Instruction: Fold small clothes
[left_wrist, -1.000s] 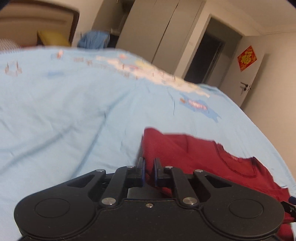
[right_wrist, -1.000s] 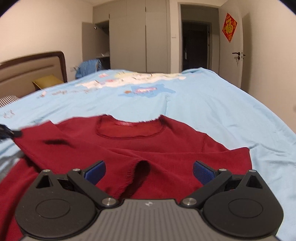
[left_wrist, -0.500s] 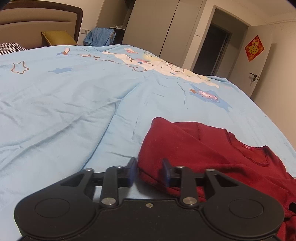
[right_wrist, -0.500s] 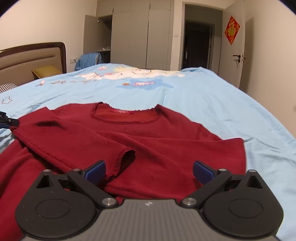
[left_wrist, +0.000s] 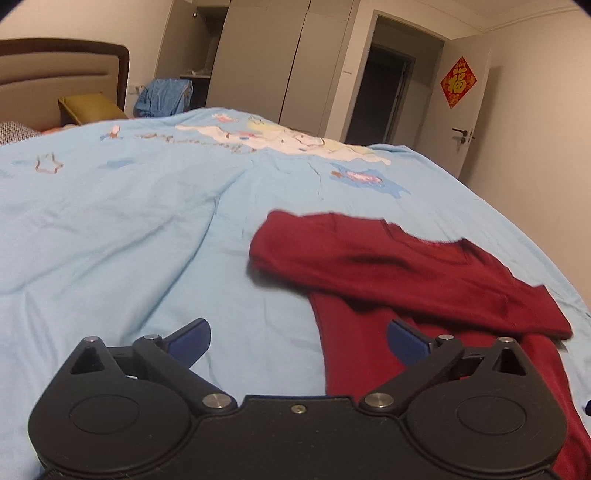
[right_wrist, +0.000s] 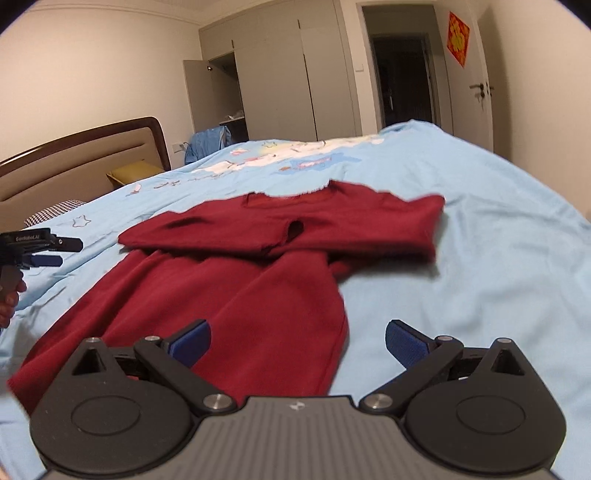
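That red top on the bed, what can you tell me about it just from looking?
The red top is a dark red, long-sleeved garment of soft, knit-looking fabric with a round neckline at its far end. It lies flat on the light blue bedsheet, hem nearest the cameras. Both sleeves are folded across the chest, one cuff showing its opening near the middle. The body below is spread out, not yet folded. Neither the left gripper nor the right gripper touches it; both are open.

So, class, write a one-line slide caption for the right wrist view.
Open right gripper above a red top, sleeves folded across, on a blue bedspread.
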